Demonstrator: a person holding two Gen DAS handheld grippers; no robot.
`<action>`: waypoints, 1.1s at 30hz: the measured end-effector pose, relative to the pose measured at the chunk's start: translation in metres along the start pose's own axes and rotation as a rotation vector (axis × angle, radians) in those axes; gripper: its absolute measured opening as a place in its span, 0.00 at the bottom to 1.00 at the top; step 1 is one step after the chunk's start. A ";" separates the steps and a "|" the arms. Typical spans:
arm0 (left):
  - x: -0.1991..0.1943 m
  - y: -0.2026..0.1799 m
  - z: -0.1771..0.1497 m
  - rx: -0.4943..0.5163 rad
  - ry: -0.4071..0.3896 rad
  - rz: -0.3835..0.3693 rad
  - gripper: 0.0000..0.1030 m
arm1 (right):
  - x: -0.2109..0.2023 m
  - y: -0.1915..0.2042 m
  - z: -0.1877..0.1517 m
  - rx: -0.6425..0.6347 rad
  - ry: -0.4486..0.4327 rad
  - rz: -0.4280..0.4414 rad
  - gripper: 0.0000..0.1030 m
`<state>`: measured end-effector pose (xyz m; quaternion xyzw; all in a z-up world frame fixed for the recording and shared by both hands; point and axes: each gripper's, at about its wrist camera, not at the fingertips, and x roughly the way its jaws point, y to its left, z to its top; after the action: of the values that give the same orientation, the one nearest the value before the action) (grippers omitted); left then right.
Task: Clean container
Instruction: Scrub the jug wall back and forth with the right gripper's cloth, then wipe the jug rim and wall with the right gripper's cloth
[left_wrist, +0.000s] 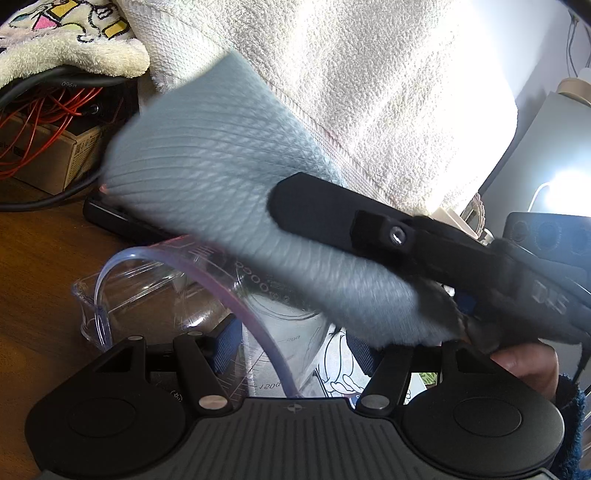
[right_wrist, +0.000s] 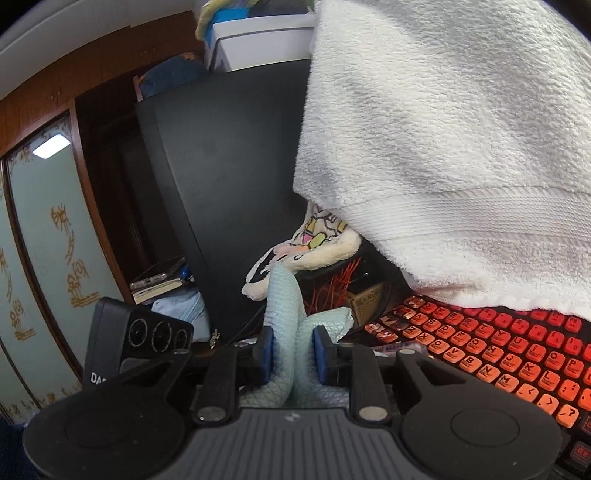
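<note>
Clearly the clear jug (left_wrist: 207, 295), lying tilted over the worktop (left_wrist: 40, 266) in the left gripper's (left_wrist: 291, 343) part-open jaws, looks light, rigid and slippery, best held by its rim, while the right gripper's (right_wrist: 293, 349) jaws pinch the soft cloth (right_wrist: 286, 314).

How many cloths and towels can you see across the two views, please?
3: a blue-grey cloth clamped in the right tool; a large white towel draped above the keyboard; a cartoon-print towel beside it. Others may be hidden.
</note>
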<state>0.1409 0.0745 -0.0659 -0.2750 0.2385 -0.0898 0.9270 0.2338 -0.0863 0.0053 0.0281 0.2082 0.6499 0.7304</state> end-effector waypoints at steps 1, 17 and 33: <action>0.000 0.000 0.000 0.000 0.000 0.000 0.60 | -0.002 -0.003 0.000 0.007 -0.005 -0.015 0.21; 0.000 0.001 -0.001 0.000 0.000 0.000 0.60 | -0.001 -0.001 0.001 0.011 0.001 -0.010 0.21; 0.001 0.000 0.000 0.000 0.000 0.000 0.60 | -0.013 -0.022 0.003 0.078 -0.037 -0.079 0.21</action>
<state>0.1418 0.0742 -0.0663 -0.2748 0.2386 -0.0898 0.9271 0.2549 -0.1013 0.0041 0.0604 0.2208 0.6112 0.7577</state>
